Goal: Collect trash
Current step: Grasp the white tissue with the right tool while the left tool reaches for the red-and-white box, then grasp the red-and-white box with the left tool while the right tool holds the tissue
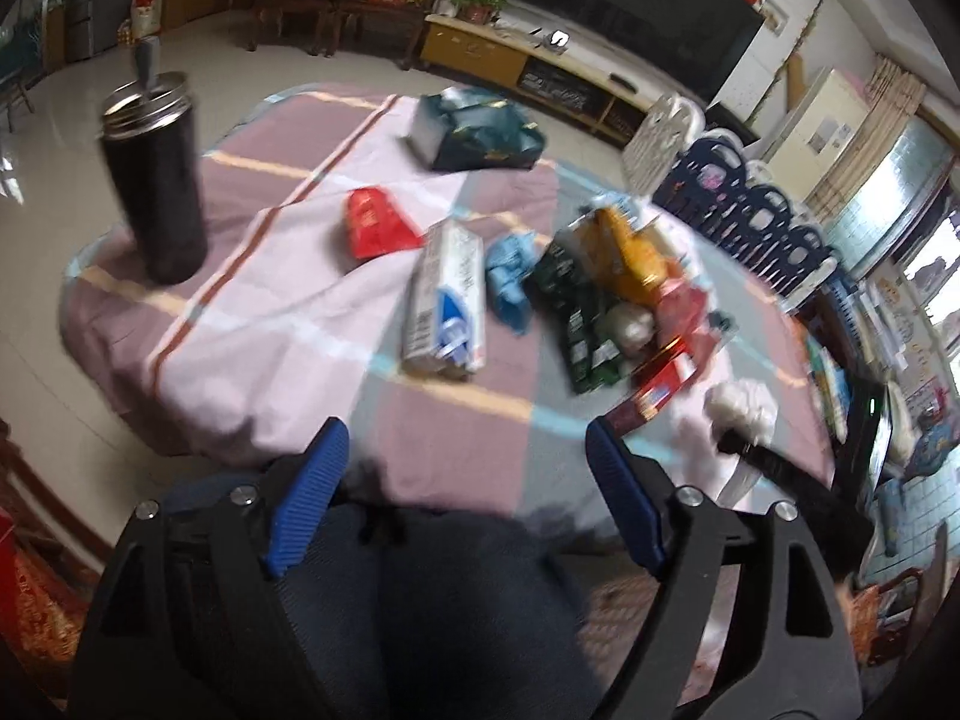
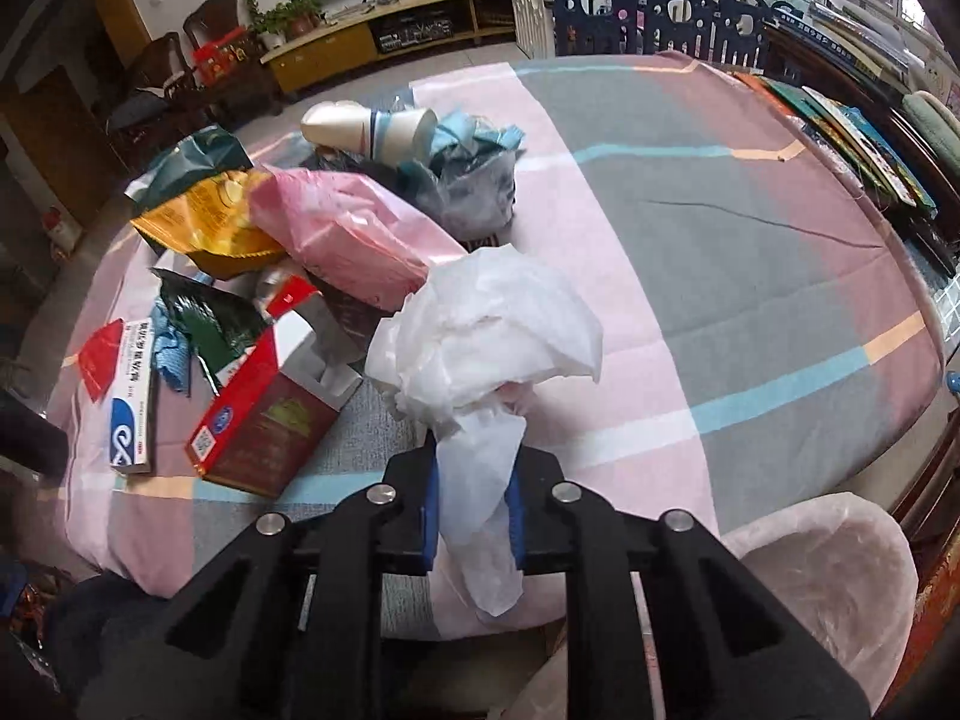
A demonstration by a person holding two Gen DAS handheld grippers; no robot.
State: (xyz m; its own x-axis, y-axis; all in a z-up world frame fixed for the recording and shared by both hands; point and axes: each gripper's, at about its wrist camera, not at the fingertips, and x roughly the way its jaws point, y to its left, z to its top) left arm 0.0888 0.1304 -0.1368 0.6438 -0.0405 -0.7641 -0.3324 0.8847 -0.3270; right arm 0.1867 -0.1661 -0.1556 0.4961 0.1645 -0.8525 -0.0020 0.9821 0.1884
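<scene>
My right gripper is shut on a crumpled white tissue and holds it above the near edge of the checked tablecloth. The tissue also shows in the left wrist view. A heap of trash lies on the table: a pink plastic bag, a yellow snack wrapper, a red carton, a green wrapper, paper cups and a white and blue box. My left gripper is open and empty, near the table's front edge.
A black flask stands at the table's left edge. A red packet and a dark green bag lie further back. A bin lined with a pale pink bag sits below the table at the right. Books lie along the right edge.
</scene>
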